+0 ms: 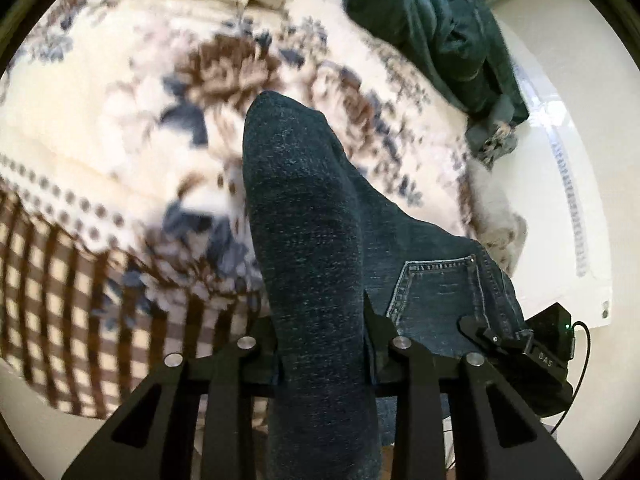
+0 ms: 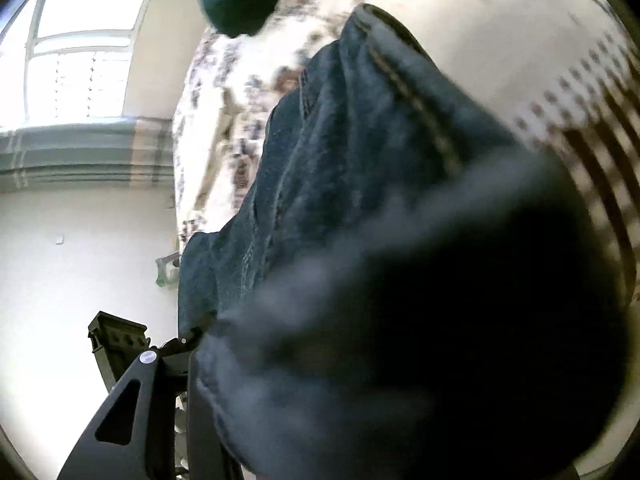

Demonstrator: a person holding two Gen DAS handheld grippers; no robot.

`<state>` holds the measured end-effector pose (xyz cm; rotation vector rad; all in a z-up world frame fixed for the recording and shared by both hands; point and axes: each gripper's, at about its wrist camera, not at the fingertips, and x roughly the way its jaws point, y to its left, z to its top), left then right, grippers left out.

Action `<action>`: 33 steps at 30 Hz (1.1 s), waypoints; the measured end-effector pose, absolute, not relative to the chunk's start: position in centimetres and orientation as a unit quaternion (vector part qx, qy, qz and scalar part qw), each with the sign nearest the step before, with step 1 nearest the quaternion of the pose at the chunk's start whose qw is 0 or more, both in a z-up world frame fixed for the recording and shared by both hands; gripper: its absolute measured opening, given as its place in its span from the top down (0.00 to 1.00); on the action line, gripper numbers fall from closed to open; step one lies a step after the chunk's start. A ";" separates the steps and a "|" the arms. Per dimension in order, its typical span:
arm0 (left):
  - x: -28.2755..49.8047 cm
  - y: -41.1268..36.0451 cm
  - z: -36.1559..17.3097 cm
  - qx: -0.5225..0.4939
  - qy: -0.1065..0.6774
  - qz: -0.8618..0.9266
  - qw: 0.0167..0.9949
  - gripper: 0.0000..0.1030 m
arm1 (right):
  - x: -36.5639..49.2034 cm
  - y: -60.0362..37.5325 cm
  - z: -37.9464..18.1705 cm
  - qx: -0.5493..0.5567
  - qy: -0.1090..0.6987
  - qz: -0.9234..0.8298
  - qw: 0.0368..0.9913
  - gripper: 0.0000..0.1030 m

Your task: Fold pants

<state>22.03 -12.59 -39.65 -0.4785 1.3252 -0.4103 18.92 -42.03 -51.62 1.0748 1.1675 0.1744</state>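
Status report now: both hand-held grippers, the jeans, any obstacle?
Left hand-held gripper shut on jeans. Right hand-held gripper grips the waistband. Jeans hang above floral blanket. Green garment beyond, not blocking.

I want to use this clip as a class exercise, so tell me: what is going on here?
A person is folding a pair of dark blue jeans over a bed with a floral blanket. The left claw is clamped on a fold of the denim, and the right claw grips the jeans near the back pocket. A dark green garment lies further back on the blanket.
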 end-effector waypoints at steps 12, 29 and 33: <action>42.3 -1.6 -33.5 -0.241 0.557 -0.189 0.772 0.75 | 43.0 -29.2 -45.6 0.466 0.486 0.107 0.731 0.53; 73.7 13.1 -46.0 -0.206 0.556 -0.164 0.788 0.74 | 77.0 -13.8 -61.0 0.451 0.494 0.125 0.732 0.45; 74.2 14.2 -48.3 -0.215 0.567 -0.164 0.778 0.65 | 78.1 -15.3 -61.4 0.440 0.508 0.116 0.732 0.41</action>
